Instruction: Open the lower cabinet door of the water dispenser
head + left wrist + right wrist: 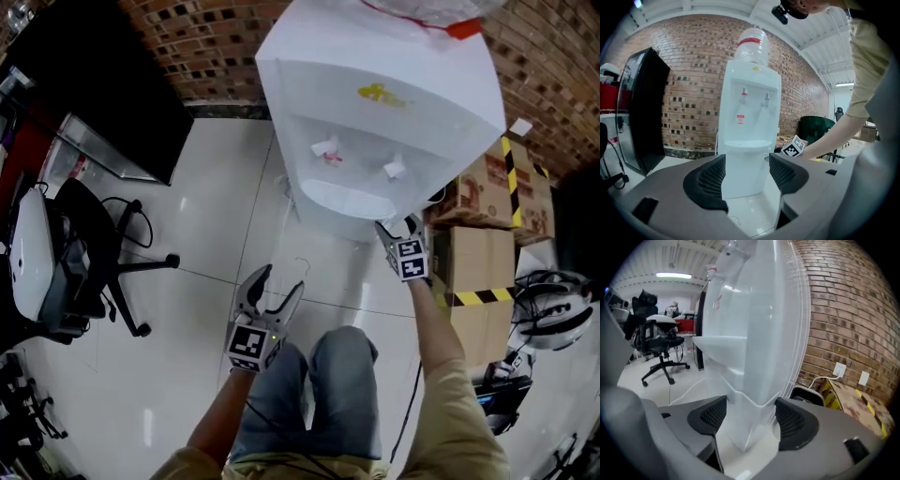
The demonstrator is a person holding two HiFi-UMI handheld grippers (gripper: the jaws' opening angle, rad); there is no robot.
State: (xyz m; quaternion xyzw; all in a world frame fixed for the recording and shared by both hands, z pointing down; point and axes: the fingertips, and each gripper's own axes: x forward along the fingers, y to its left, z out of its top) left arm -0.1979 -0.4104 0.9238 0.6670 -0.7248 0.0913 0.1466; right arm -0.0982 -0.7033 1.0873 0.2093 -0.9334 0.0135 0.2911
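The right arm reaches forward, its right gripper [395, 229] beside the water dispenser [375, 122]. The 2 jaws stand apart, with the dispenser's lower side edge between them, unpressed. The left forearm stays low near the knee. The left gripper [277, 283] is also open, with the lower cabinet door [745, 176] straight ahead beyond its jaws.

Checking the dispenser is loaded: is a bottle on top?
Yes, a clear bottle with a red band sits atop the water dispenser.

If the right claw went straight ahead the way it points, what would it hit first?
Most likely the water dispenser: a lower corner edge of it lines up with the gap of the open right claw, though how near is unclear.
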